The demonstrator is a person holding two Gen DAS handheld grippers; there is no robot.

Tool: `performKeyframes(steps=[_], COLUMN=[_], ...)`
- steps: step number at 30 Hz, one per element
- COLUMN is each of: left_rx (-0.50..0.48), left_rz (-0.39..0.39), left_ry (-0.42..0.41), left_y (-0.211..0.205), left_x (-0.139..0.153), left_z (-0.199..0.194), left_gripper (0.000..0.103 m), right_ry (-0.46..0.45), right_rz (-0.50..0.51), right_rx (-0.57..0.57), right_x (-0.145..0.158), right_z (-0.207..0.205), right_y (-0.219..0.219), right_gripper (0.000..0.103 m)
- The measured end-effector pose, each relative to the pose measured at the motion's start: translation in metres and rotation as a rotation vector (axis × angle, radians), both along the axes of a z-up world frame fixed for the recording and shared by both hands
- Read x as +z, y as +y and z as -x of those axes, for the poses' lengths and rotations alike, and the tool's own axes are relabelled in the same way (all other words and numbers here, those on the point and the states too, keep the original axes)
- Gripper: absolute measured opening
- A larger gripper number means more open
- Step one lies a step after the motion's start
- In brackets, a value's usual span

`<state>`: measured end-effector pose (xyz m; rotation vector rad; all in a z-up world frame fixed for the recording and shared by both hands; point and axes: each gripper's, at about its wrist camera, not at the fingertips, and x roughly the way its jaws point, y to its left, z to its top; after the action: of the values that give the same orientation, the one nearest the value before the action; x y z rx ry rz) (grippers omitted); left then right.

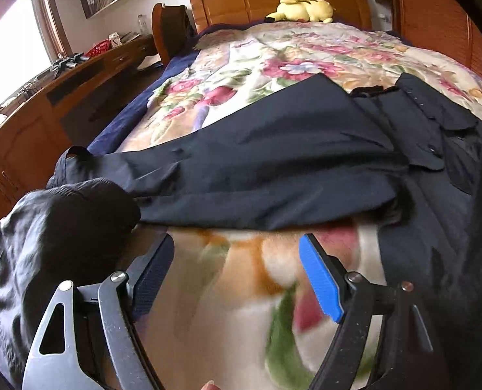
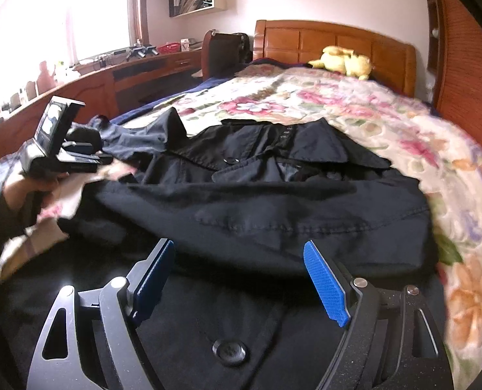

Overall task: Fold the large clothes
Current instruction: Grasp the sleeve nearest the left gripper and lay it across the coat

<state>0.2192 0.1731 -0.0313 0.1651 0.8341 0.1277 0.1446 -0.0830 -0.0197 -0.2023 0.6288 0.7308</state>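
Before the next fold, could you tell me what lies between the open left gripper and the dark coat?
In the left wrist view, only bare floral blanket lies between the left gripper and the coat.

Right tongs (image 2: pixel 239 256) spread wide with nothing between them, poised over black coat (image 2: pixel 273 195) lying on floral blanket (image 2: pixel 403 123), left tongs (image 2: pixel 62 149) at coat's far left edge, state unclear, yellow plush toy (image 2: pixel 345 60) beside wooden headboard (image 2: pixel 306 40).
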Motion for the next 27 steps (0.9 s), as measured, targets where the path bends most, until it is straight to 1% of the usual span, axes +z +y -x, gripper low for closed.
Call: performKeyframes(steps=[2,4,8,13,14,15,16,18,19,20,21,24,27], left_rx=[-0.005,0.005,0.006,0.007,0.006,0.006,0.004,-0.012,-0.011,-0.013,-0.021,-0.019,-0.031], left_rz=[-0.016,-0.049,-0.046,-0.038,-0.036,-0.034,-0.029,-0.018,-0.025,-0.029,-0.028,-0.035,-0.024], left_ry=[0.021,0.053,0.080,0.093,0.092,0.090,0.089,0.087,0.083,0.077,0.063,0.004,-0.069], left_y=[-0.001,-0.002,0.002,0.007,0.008,0.007,0.008,0.006,0.005,0.003,0.002,-0.002,-0.011], left_x=[-0.005,-0.011,-0.017,-0.021,-0.021,-0.020,-0.019,-0.016,-0.014,-0.012,-0.008,0.012,0.038], left_z=[-0.008,-0.015,-0.025,-0.038,-0.040,-0.041,-0.043,-0.046,-0.046,-0.046,-0.046,-0.041,-0.032], left_gripper=[0.080,0.080,0.080,0.080,0.074,0.065,0.059,0.027,0.021,0.012,0.008,0.003,0.002], right_ry=[-0.022,-0.044,-0.043,-0.043,-0.047,-0.050,-0.051,-0.049,-0.048,-0.047,-0.048,-0.051,-0.057], right_rz=[0.022,0.042,0.047,0.077,0.078,0.077,0.074,0.064,0.061,0.060,0.058,0.054,0.052], right_rx=[0.012,0.017,0.037,0.044,0.040,0.036,0.034,0.038,0.039,0.037,0.037,0.027,0.019], right_x=[0.005,0.007,0.004,-0.001,-0.001,0.000,0.002,0.003,0.003,0.004,0.004,0.006,0.009], right_z=[-0.004,-0.011,-0.020,-0.013,-0.012,-0.011,-0.010,-0.009,-0.008,-0.007,-0.006,-0.002,0.002], right_y=[0.011,0.023,0.038,0.039,0.037,0.035,0.033,0.029,0.027,0.025,0.023,0.018,0.015], right_gripper=[0.083,0.083,0.083,0.083,0.083,0.083,0.083,0.083,0.083,0.083,0.083,0.083,0.083])
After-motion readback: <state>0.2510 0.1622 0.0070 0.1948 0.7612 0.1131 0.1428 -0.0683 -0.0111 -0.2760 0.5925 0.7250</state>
